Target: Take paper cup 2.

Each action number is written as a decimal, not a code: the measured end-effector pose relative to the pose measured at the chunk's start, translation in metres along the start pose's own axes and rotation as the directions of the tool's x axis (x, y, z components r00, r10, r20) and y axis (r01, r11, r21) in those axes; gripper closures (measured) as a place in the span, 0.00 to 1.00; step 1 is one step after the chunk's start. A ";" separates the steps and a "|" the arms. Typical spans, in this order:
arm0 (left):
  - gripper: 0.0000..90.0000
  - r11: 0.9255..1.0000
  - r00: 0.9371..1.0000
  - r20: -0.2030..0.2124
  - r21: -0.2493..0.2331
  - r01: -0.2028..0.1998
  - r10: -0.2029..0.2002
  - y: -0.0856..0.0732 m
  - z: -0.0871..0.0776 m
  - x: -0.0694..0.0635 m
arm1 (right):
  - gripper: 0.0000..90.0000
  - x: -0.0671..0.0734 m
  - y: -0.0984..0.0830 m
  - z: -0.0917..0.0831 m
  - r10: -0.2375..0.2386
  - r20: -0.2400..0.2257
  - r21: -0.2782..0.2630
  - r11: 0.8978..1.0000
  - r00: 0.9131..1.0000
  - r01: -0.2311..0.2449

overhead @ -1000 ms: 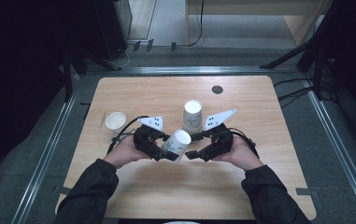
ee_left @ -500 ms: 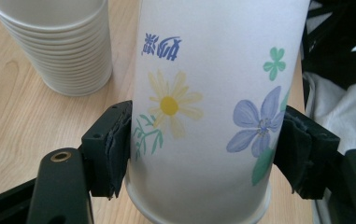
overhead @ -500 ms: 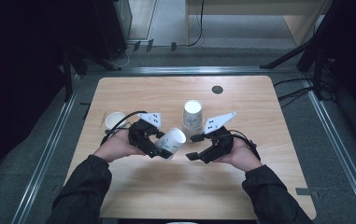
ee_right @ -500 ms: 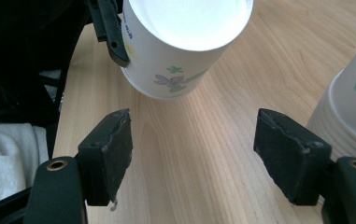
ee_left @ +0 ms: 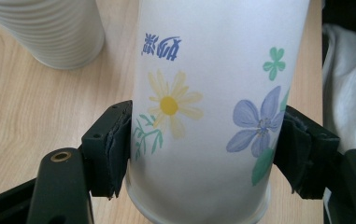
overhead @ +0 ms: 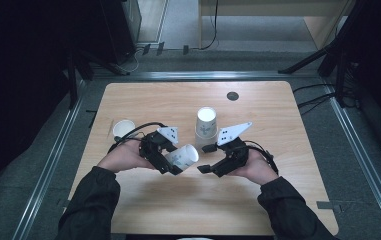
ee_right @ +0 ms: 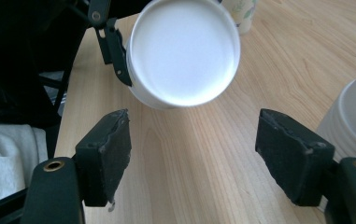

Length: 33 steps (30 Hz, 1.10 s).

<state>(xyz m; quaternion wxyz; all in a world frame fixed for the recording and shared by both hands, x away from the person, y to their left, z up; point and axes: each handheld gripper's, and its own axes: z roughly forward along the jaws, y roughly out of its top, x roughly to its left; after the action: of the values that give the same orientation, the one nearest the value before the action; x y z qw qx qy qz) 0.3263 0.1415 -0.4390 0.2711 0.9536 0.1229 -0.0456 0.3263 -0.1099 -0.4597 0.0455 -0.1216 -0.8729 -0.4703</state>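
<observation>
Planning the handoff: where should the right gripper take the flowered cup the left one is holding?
Likely the free base end. The left gripper clamps the flowered cup across its wall near the rim, cup tilted, closed bottom facing the open right gripper. Come straight on from the right and pinch across the base, clear of the left pads.

I am working in what is looking like a lab: a bare wooden table is sitting inside metal floor rails, with cables trailing on the far floor and dark stands standing around.
</observation>
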 end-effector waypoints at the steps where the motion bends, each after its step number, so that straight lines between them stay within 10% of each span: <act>1: 0.31 1.000 1.000 0.002 0.019 -0.003 0.003 0.001 0.001 -0.002 | 0.30 0.000 0.000 0.000 -0.001 0.001 -0.002 1.000 1.000 0.001; 17: 0.31 0.986 0.995 -0.038 0.143 -0.081 0.088 0.015 0.017 -0.013 | 0.29 0.004 -0.003 0.009 -0.015 -0.023 -0.001 1.000 1.000 0.015; 33: 0.31 0.984 0.995 -0.025 0.151 -0.094 0.099 0.020 0.028 -0.016 | 0.34 0.011 0.001 0.033 -0.034 -0.056 0.017 0.999 0.998 0.035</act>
<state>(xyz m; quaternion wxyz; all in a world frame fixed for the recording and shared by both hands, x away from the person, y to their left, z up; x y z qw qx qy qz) 0.3158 0.1067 -0.4501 0.1988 0.9766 0.0772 -0.0258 0.3171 -0.0801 -0.4755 0.0629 -0.0929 -0.8775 -0.4662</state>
